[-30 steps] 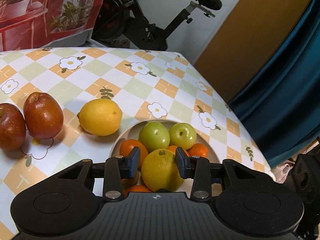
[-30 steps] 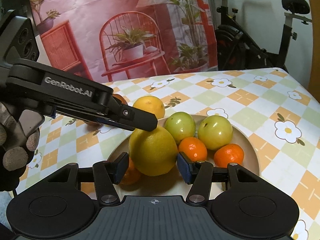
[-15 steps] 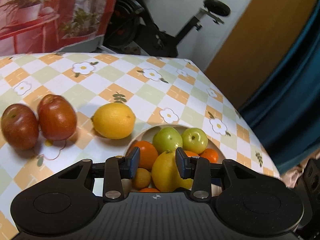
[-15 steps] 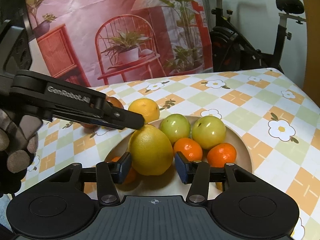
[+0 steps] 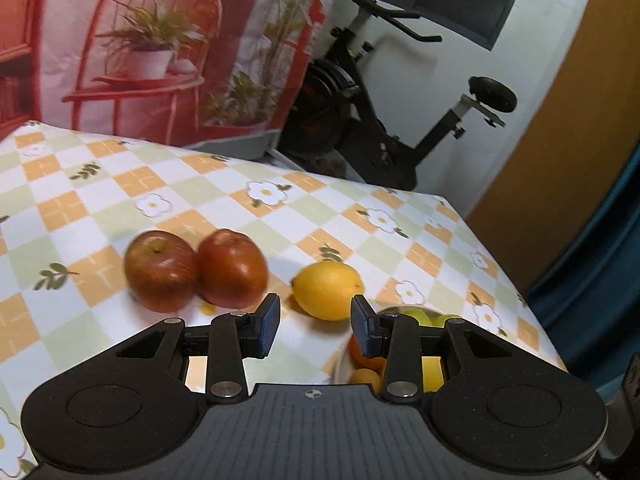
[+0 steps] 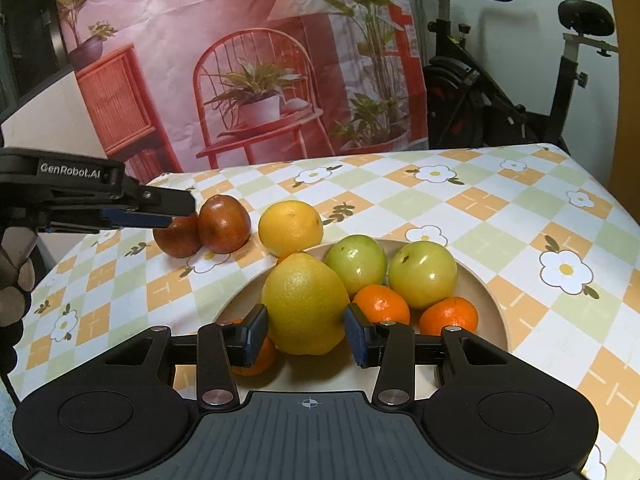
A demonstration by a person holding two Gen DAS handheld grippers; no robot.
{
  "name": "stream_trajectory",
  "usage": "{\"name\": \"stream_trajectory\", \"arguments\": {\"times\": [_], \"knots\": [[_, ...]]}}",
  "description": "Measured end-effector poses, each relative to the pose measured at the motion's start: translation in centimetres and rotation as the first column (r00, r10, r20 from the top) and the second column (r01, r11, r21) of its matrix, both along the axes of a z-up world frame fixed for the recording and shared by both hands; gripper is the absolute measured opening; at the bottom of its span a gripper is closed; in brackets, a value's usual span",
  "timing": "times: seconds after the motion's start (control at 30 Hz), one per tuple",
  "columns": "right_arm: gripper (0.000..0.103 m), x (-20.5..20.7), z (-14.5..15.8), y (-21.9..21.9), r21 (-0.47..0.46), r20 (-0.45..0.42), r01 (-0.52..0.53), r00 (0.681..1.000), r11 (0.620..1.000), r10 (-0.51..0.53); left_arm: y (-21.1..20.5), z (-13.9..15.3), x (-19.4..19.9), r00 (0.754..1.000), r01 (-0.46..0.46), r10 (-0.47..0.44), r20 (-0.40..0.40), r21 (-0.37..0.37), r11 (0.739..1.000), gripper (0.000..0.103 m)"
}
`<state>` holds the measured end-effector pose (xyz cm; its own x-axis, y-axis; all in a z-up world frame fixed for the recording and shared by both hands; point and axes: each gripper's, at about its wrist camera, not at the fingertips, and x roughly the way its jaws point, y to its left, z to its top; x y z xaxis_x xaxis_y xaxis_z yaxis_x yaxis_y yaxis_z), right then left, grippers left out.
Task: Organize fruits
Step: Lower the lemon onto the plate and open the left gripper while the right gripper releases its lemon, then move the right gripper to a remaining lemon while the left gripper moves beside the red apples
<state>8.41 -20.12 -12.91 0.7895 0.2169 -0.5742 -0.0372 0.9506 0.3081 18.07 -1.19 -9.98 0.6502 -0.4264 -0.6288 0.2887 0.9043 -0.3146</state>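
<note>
Left gripper (image 5: 315,326) hangs with jaws apart, empty, near two red apples (image 5: 196,270); right gripper (image 6: 306,334), jaws apart, flanks the large yellow lemon (image 6: 306,304) in the beige bowl (image 6: 490,304).

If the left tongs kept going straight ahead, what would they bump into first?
Probably the lemon on the table: it sits just beyond the open left tongs, roughly centred in their gap. Depth is hard to judge; the two red apples lie off to the left.

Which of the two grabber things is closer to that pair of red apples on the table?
Left. The left gripper hovers open just in front of the red apples, with its fingers beside them. The right gripper sits over the bowl, around the big yellow citrus.
</note>
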Motion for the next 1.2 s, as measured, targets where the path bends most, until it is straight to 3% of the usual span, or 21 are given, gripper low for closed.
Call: {"name": "stream_trajectory", "arguments": {"times": [0.37,0.8,1.0,1.2], "knots": [[0.040,0.1,1.2,-0.4,-0.020,0.028,0.029,0.999,0.999,-0.029,2.0,0.5,-0.5,0.998,-0.050,0.048,0.047,0.043,0.998,0.041],[0.040,2.8,2.7,0.8,-0.085,0.029,-0.038,0.999,0.996,0.041,5.2,1.6,0.0,0.985,-0.158,0.155,0.070,0.046,0.986,0.041],[0.040,5.7,3.7,1.5,-0.179,0.019,-0.115,0.993,0.977,0.121,5.8,2.0,0.1,0.980,-0.183,0.178,0.084,0.050,0.982,0.041],[0.046,9.7,3.7,3.2,-0.306,-0.043,-0.220,0.975,0.926,0.217,6.6,2.0,0.3,0.976,-0.206,0.201,0.086,0.053,0.977,0.041]]}}
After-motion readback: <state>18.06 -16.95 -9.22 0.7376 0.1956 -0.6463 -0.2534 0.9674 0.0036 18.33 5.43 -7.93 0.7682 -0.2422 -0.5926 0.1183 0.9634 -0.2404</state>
